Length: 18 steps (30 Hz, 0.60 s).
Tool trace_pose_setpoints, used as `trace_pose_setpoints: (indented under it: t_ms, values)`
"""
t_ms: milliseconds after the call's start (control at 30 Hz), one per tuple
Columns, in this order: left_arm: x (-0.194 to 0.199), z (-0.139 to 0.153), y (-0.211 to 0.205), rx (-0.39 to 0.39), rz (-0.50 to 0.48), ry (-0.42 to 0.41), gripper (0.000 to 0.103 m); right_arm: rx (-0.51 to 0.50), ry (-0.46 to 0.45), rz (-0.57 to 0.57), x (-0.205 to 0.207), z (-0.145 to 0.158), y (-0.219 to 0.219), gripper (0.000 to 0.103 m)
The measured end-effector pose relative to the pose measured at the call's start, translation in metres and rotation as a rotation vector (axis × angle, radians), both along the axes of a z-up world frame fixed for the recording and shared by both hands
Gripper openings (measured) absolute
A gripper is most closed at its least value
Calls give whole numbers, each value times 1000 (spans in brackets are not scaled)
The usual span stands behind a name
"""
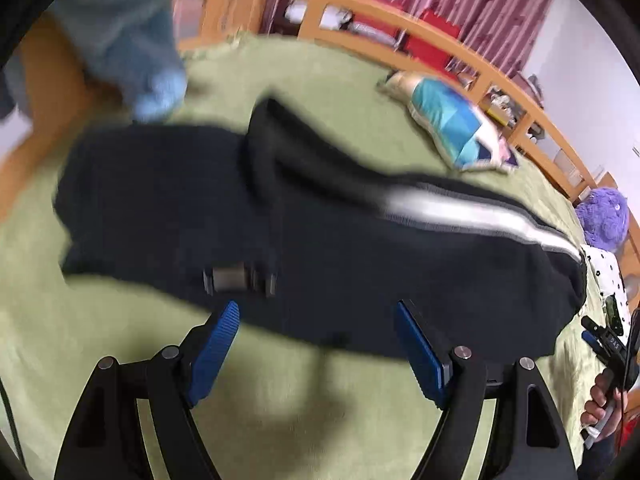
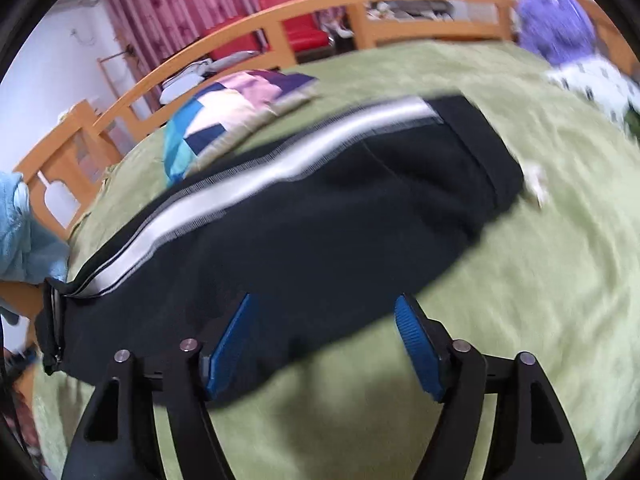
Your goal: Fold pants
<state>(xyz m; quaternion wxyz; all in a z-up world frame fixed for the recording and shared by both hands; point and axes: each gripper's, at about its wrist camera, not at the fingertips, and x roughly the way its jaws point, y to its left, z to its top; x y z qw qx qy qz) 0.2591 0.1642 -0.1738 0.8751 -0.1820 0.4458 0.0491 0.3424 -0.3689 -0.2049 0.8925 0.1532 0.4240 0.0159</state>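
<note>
Black pants (image 1: 320,248) with a white side stripe (image 1: 460,216) lie folded lengthwise on the green bedspread (image 1: 280,400). My left gripper (image 1: 316,308) is open and empty, its blue pads just above the pants' near edge. In the right wrist view the same pants (image 2: 320,224) stretch from lower left to upper right, stripe (image 2: 260,184) along the far side. My right gripper (image 2: 324,304) is open and empty over the near edge; its left pad (image 2: 228,348) overlaps the cloth. The right gripper and the hand holding it show in the left wrist view (image 1: 608,344).
A patchwork cushion (image 1: 456,124) lies beyond the pants. A light blue garment (image 1: 132,32) hangs at upper left. A purple plush toy (image 2: 556,20) and a spotted white cloth (image 2: 592,80) sit at the bed's end. A wooden bed rail (image 2: 240,28) runs behind.
</note>
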Motion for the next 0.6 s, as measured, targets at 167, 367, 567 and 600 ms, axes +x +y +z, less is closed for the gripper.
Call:
trace_pose_setpoints:
  t_ms: [167,367,567,600]
  values:
    - [5,-44,3,-53,65,57,77,63,54,-33,-7,-36,-18,72]
    - [30,-54,13,-120,123,-19,77,136,24,-46,19,-53,-20,74]
    - [75,-62,19,-151,198,18,77,171,8,-79,68,-64,-8,92]
    - [80,-61,17,-138,205,18,77,148,10,-87,77,-64,-3,93]
